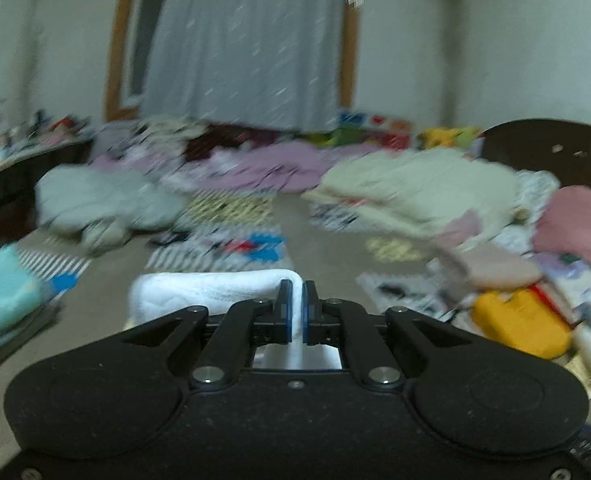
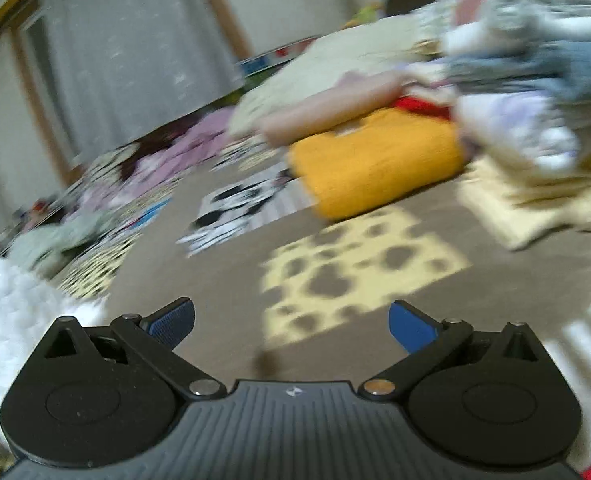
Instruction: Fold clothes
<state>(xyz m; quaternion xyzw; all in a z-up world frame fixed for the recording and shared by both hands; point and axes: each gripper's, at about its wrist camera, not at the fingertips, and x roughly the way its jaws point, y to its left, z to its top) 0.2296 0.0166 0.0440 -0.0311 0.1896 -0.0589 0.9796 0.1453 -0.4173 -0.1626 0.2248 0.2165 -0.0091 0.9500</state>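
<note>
Bare blanket (image 2: pixel 223 320) lies just ahead of the right claw (image 2: pixel 291 324). Beyond it, a yellow garment (image 2: pixel 379 164) and piled clothes (image 2: pixel 535 92) block the way.

Both wrist cams sit low over the bed (image 1: pixel 95 312), facing the curtain (image 1: pixel 247 40). Right cam is rolled, nearer the yellow garment (image 2: pixel 375 160). Both see the white cloth (image 1: pixel 199 288).

Left tongs (image 1: pixel 297 294) at lower centre, pinched together on a white quilted cloth (image 1: pixel 199 290). Beyond, blurred: folded yellow garment (image 1: pixel 519 322) lower right, cream pile (image 1: pixel 419 192) right of centre.
</note>
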